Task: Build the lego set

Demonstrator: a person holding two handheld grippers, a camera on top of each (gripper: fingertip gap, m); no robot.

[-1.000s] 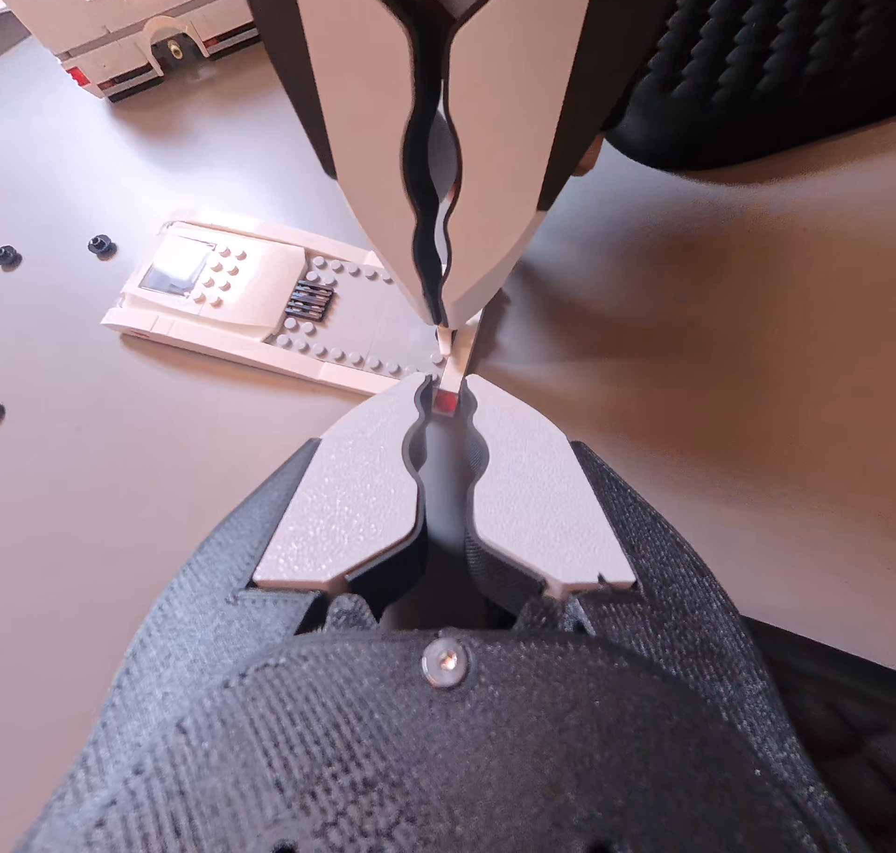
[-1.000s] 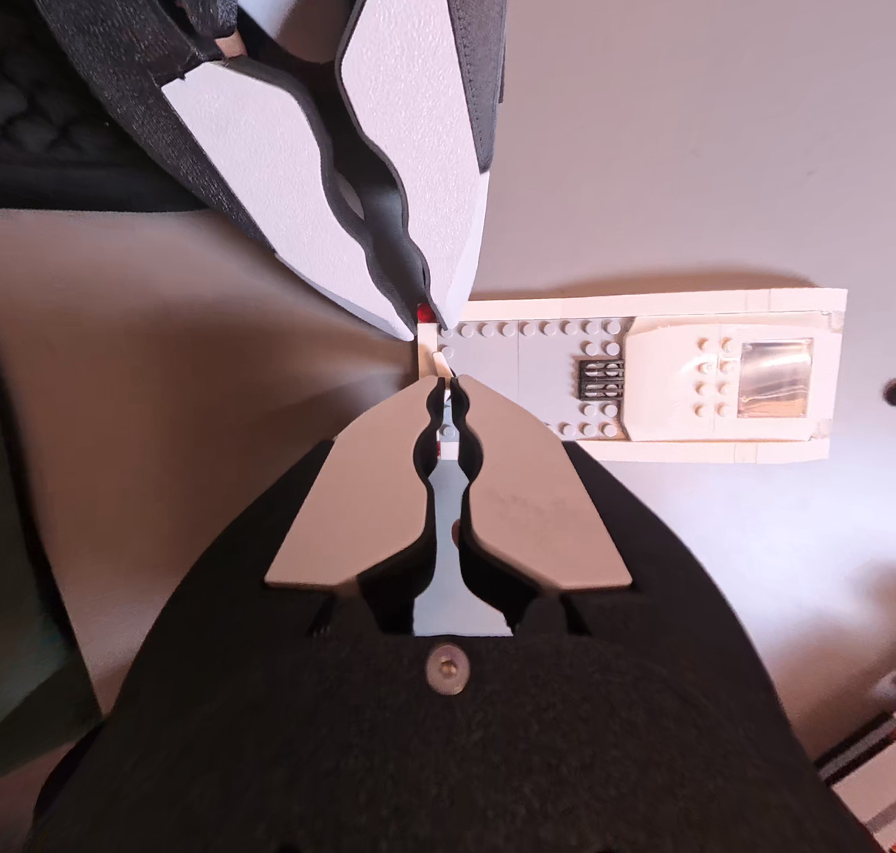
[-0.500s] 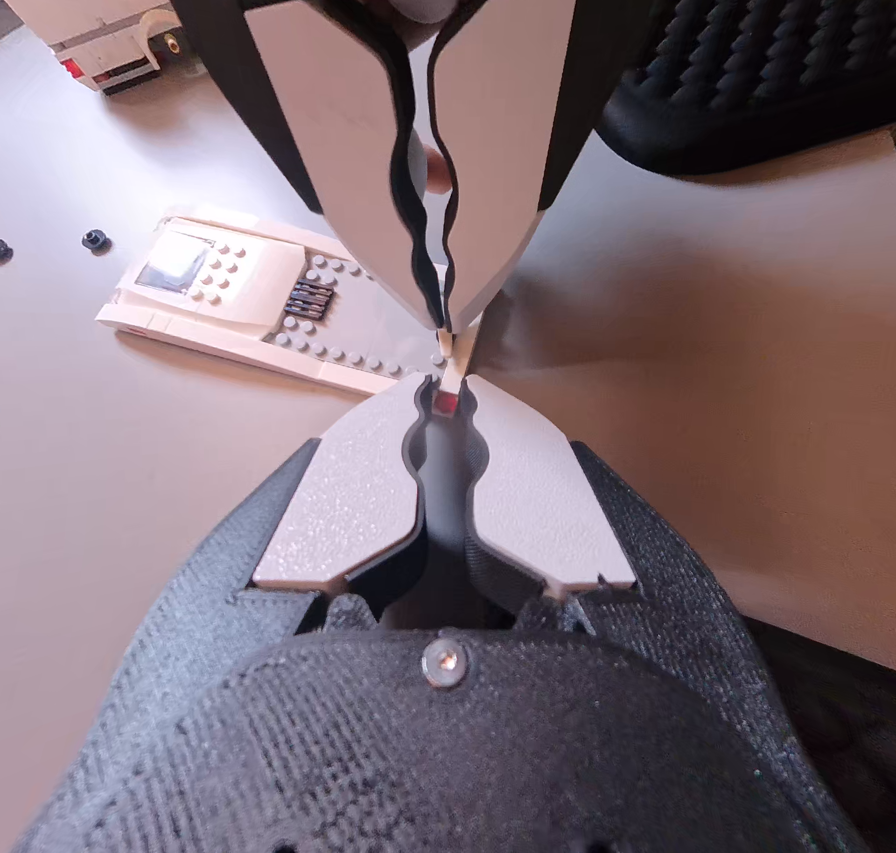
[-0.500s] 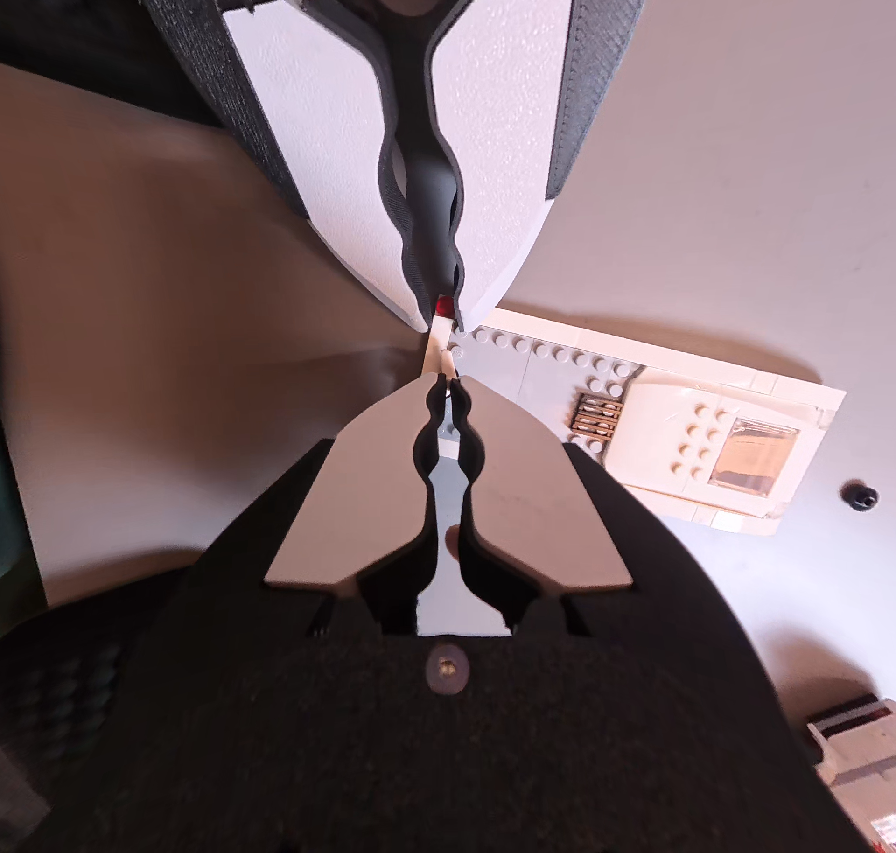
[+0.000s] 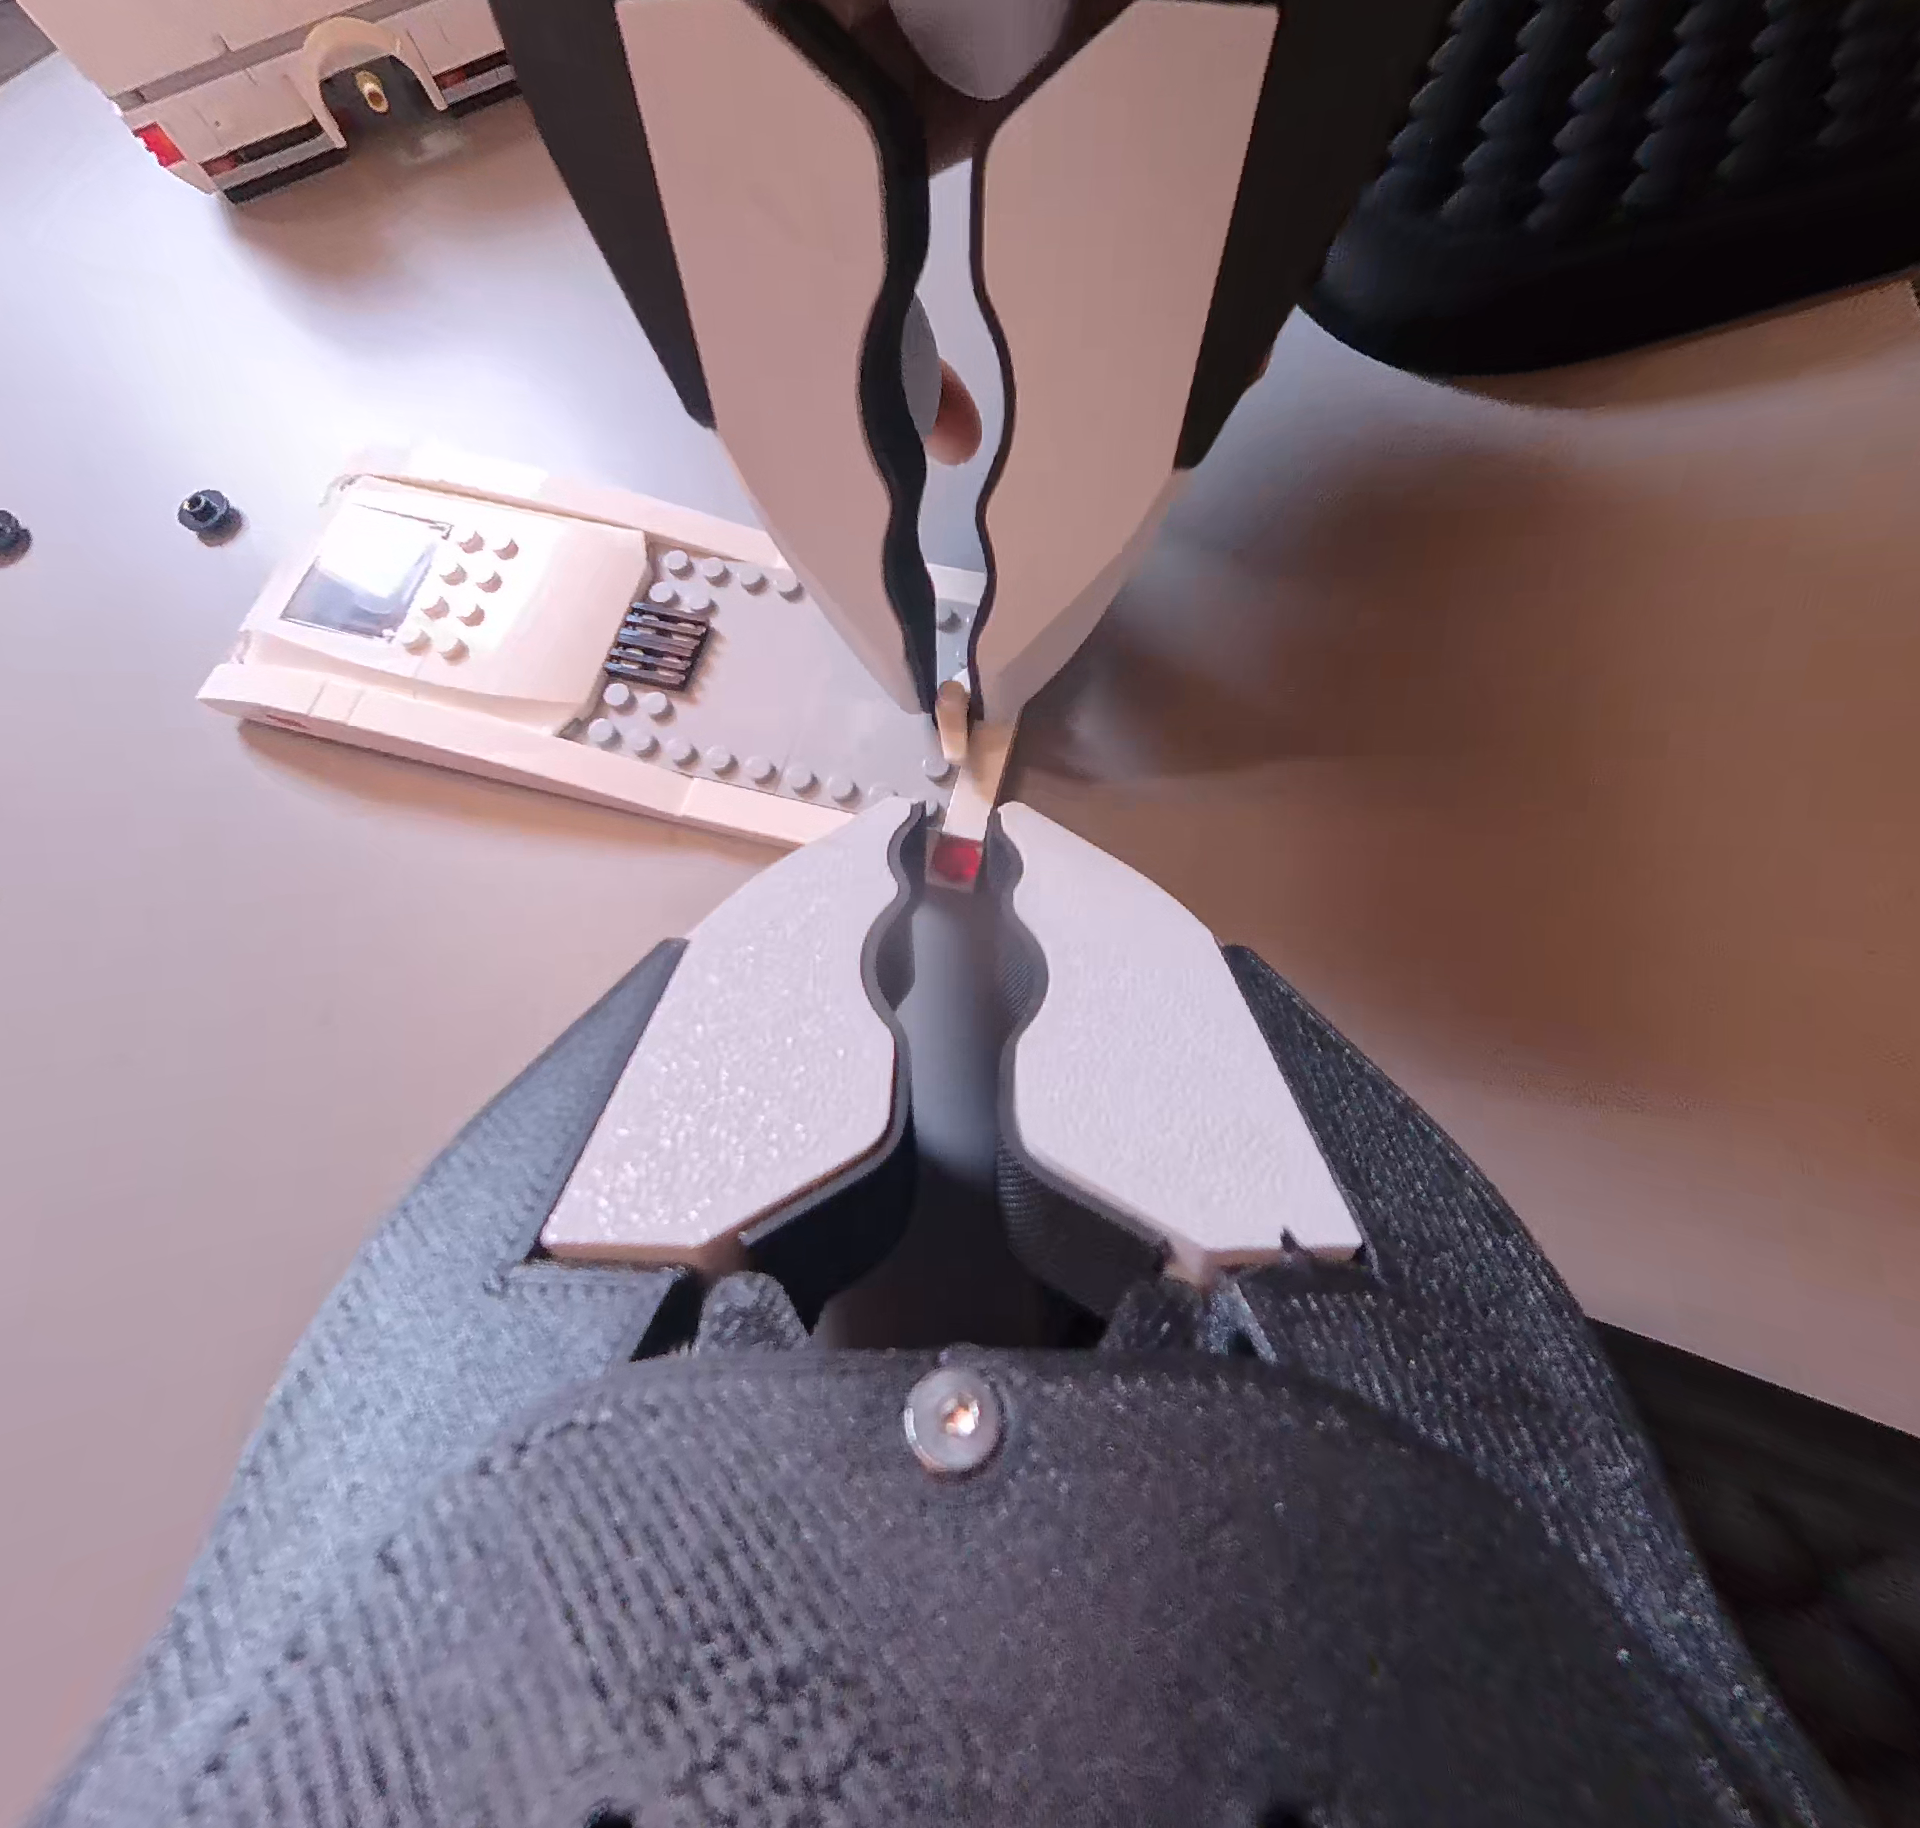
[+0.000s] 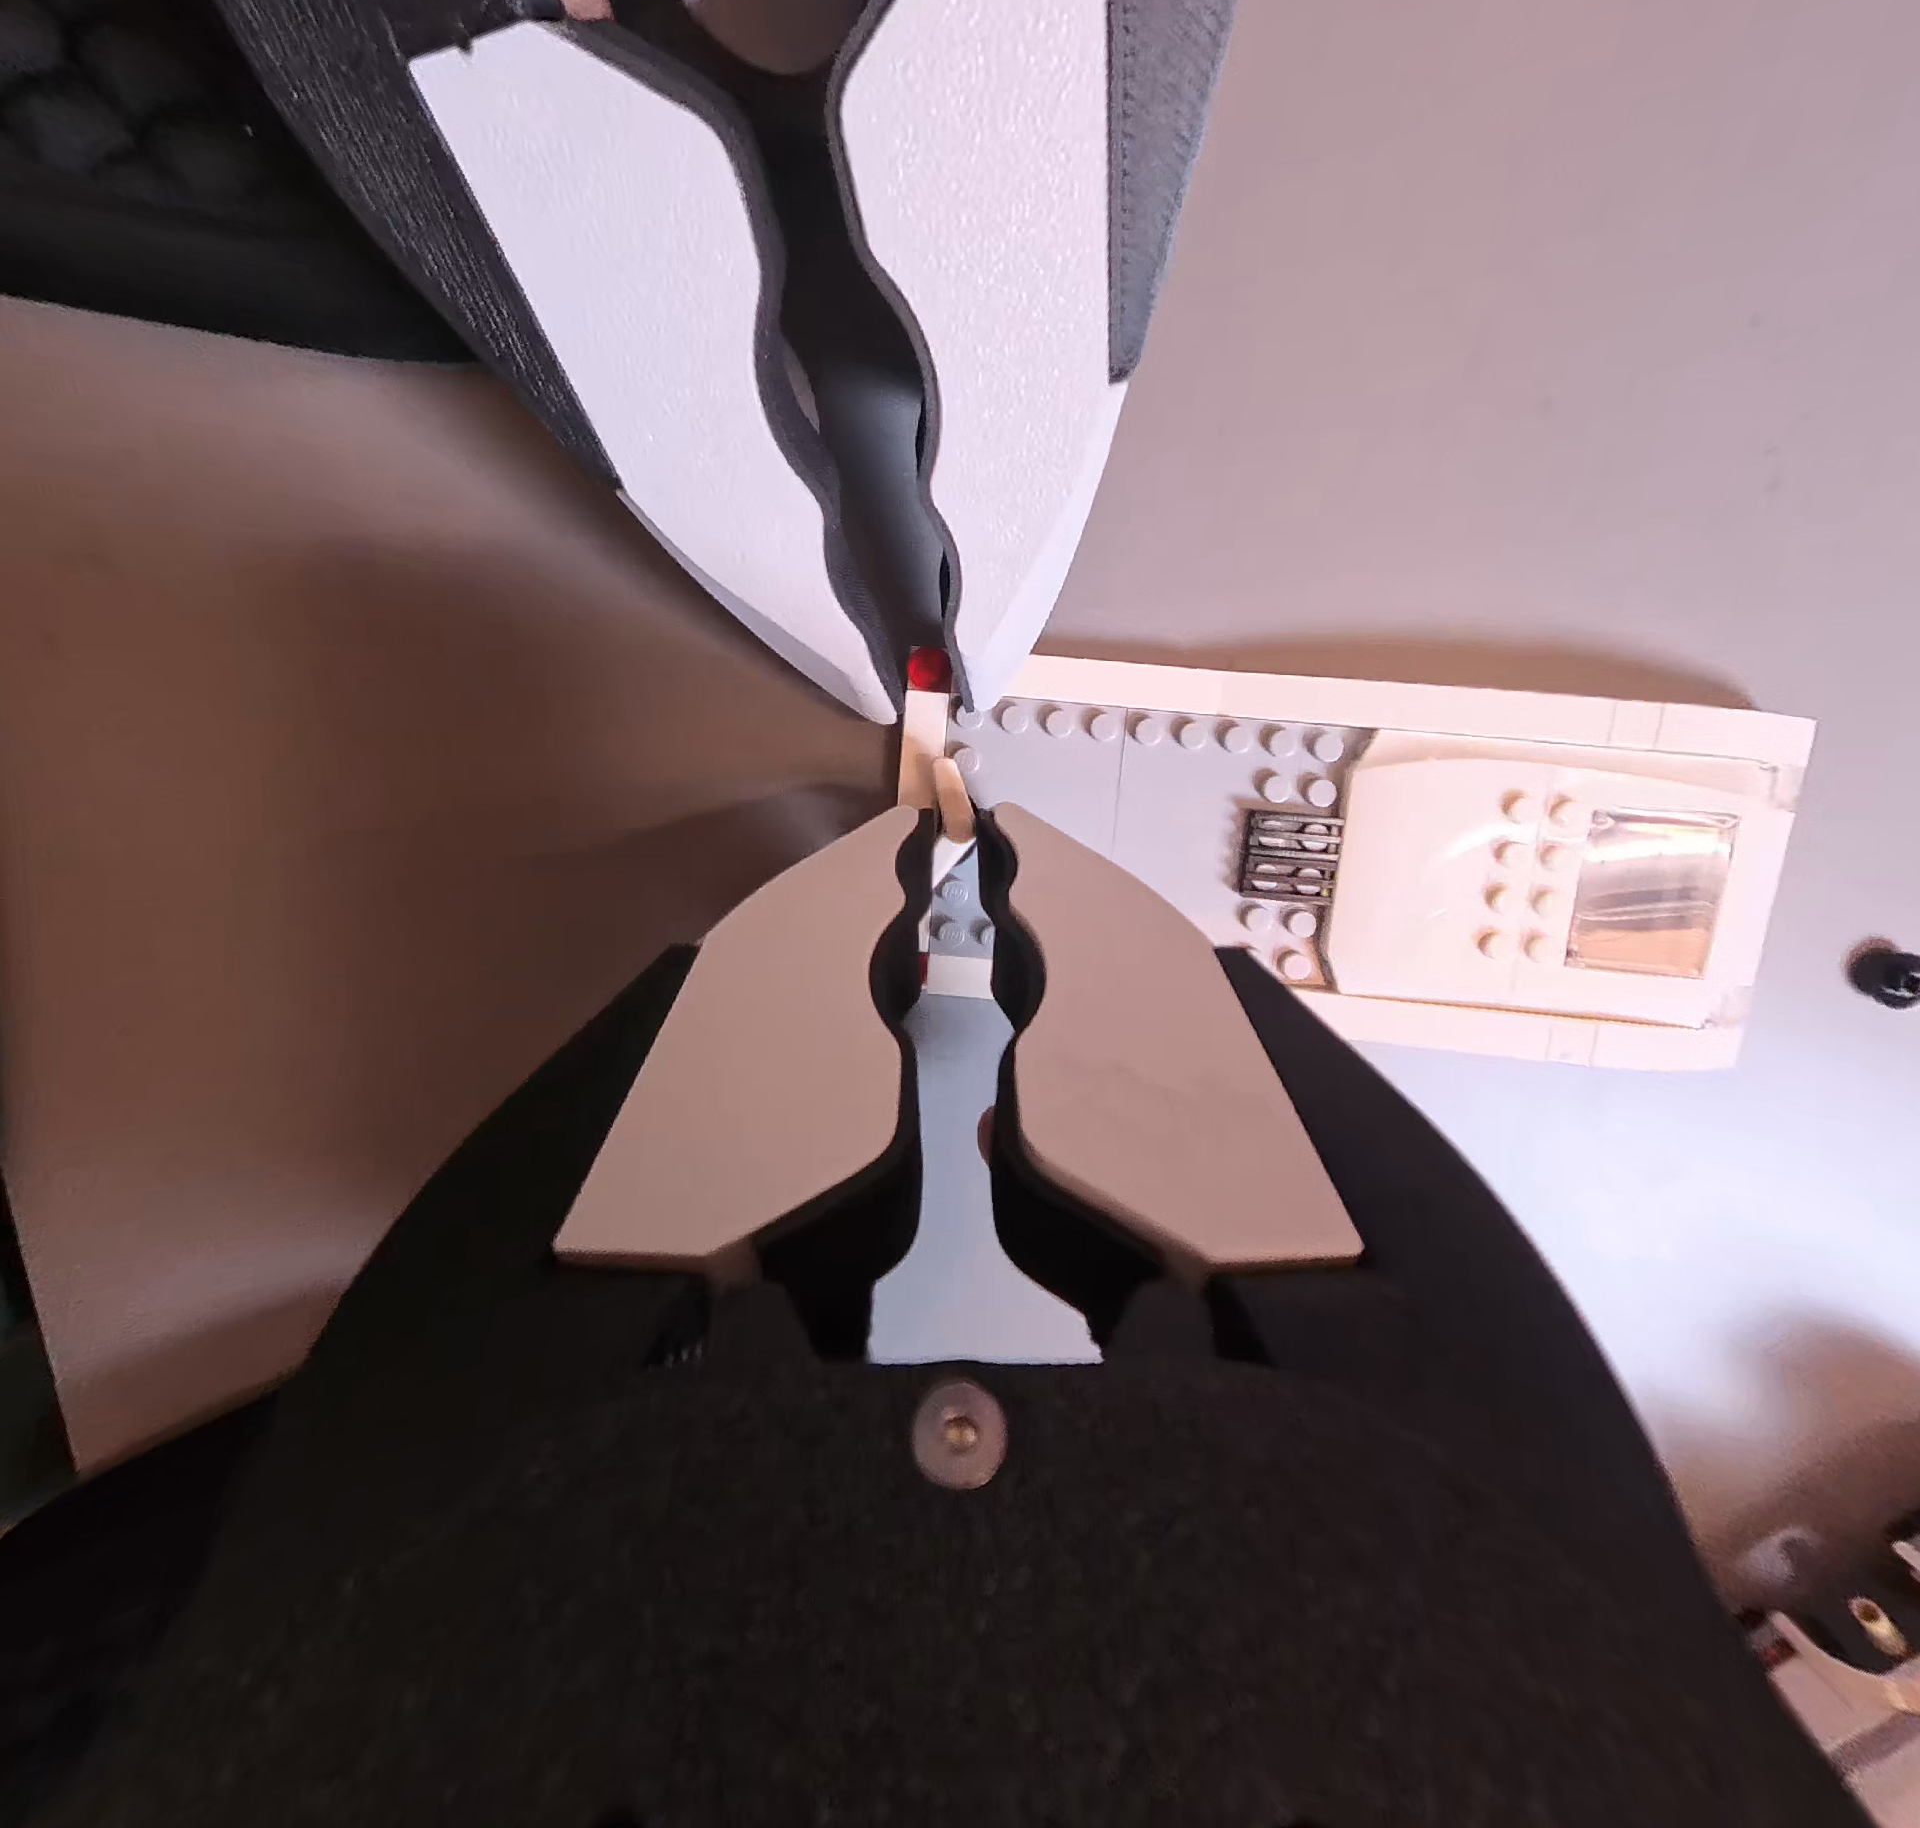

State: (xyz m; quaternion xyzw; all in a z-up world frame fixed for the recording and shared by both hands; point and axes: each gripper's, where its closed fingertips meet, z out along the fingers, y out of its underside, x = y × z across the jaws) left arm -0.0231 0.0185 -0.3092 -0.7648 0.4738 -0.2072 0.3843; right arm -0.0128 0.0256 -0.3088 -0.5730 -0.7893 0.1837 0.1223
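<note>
White and grey toy-brick plate [image 6: 1195, 802] lies flat on the table [image 5: 312, 1051]. The left gripper [image 5: 958, 848] pinches the plate's end edge w/ a red stud [image 5: 956, 859] between its tips. The right gripper [image 6: 951, 822] is nearly shut around a small tan peg [image 6: 951, 791] at the same end; can't tell if its pads press it. A white toy truck [image 5: 260, 64] & small black bits [image 5: 205, 509] sit farther off.

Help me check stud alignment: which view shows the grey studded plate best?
Right wrist view: the grey studded plate lies nearly top-down, stud rows clear. Left wrist view shows it oblique, partly behind the right gripper.
</note>
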